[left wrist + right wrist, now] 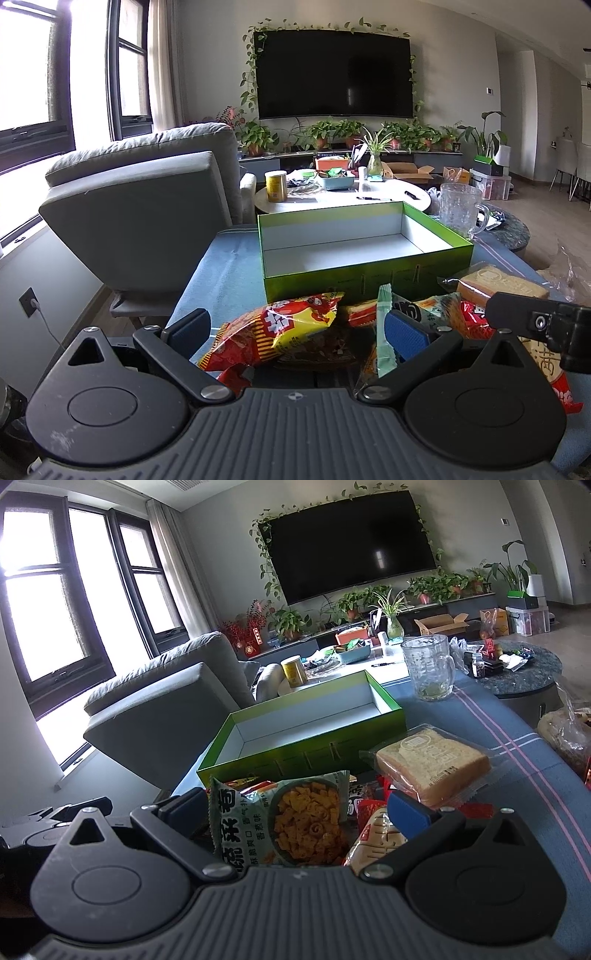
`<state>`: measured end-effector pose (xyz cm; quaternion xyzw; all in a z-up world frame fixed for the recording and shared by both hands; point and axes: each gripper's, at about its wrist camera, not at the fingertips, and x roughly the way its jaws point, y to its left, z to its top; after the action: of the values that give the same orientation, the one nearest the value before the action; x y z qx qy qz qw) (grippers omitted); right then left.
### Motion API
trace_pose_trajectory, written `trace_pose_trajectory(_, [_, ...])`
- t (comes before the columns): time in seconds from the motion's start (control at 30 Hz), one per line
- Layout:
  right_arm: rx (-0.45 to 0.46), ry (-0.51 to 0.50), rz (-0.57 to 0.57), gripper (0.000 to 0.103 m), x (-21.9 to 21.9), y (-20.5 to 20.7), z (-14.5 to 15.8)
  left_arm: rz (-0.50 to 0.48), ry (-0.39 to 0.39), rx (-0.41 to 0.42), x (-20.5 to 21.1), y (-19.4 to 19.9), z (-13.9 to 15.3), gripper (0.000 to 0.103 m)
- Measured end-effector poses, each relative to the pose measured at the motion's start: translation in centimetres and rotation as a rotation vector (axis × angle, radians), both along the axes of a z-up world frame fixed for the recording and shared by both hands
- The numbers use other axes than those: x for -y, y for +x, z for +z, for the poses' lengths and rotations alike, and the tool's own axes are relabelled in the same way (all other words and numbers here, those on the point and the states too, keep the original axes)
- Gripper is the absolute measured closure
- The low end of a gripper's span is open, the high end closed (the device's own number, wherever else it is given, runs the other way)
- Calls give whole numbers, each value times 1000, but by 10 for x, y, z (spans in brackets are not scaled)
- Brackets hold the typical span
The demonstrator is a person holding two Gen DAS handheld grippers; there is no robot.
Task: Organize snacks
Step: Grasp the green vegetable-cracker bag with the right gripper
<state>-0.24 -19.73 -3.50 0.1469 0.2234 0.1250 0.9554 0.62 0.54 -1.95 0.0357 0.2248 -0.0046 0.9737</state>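
The green box [365, 254] sits empty on the blue cloth [517, 760]. Snack bags [306, 823] lie piled just before it. Both my grippers, left [295, 325] and right [295, 808], are wide open, holding nothing. I think I'm starting; next I must pinch one bag.

An open box [365, 254] sits on a cloth-covered table [517, 775], a heap of snack packets [280, 332] before it and a wrapped bread slice [432, 764] to its right. A glass mug [430, 670] stands behind, an armchair [147, 206] to the left.
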Motion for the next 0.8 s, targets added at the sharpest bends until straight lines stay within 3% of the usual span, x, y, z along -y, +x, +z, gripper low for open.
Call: trace_pose_trajectory(0.8, [-23,32,-67,37,17,4,-2,-151,-27,-44,27,-2,-10,5])
